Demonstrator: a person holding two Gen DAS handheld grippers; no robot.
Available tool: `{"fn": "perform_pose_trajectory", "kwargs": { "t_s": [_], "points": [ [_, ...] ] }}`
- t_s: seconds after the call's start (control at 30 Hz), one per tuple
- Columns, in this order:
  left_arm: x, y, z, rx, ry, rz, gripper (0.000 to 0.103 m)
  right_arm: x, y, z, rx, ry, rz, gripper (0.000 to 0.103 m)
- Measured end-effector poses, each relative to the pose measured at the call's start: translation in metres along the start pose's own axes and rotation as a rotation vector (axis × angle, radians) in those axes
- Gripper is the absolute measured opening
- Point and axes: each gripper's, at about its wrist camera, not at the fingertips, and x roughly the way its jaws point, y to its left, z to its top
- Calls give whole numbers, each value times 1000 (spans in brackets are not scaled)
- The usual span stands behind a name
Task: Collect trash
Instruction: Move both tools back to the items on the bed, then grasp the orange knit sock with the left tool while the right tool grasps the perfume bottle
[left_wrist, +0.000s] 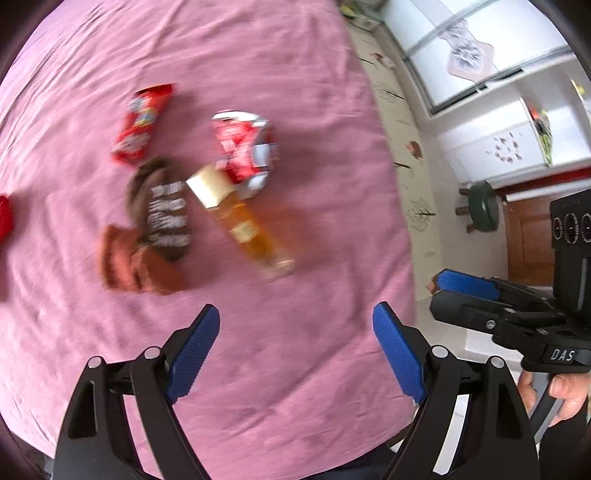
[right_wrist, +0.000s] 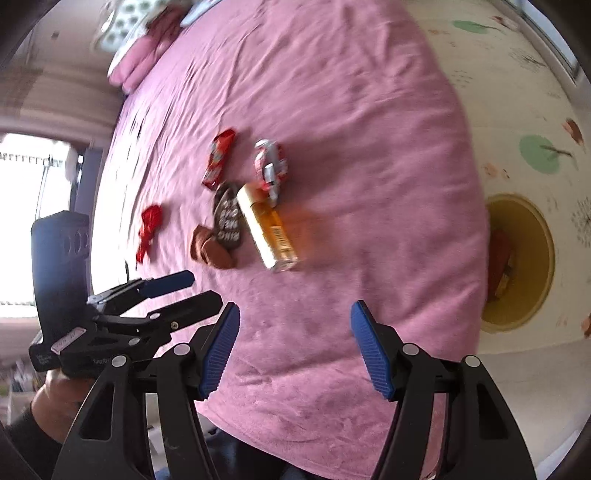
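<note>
Both the left gripper (left_wrist: 295, 350) and right gripper (right_wrist: 293, 347) are hovering wide open and empty over the pink bedspread (right_wrist: 369, 110), where light, crinkly wrappers (left_wrist: 142, 123) are lying mid-bed beside a rigid, likely slippery amber bottle (right_wrist: 271, 229), best gripped across its body.

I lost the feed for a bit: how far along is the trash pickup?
Some trash already lies in the yellow bin on the floor. Nothing is in hand: left gripper and right gripper are both open and empty. Left on the pink bed: the bottle, red wrapper, dark bag, crushed pack and others.
</note>
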Motion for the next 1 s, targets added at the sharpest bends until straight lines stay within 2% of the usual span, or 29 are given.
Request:
{"fn": "perform_pose_trajectory", "kwargs": {
  "t_s": [0.3,0.53,0.9,1.0],
  "points": [
    [7,68,-1,-131,4,40,85,43,35,19,-88,53,-59,62],
    [30,97,12,-180,27,66,84,78,44,33,-126,107,-88,61],
    [62,118,27,-165,71,89,83,118,46,54,-161,181,-126,61],
    [66,120,26,-142,75,120,74,126,53,55,-218,176,-182,61]
  ]
}}
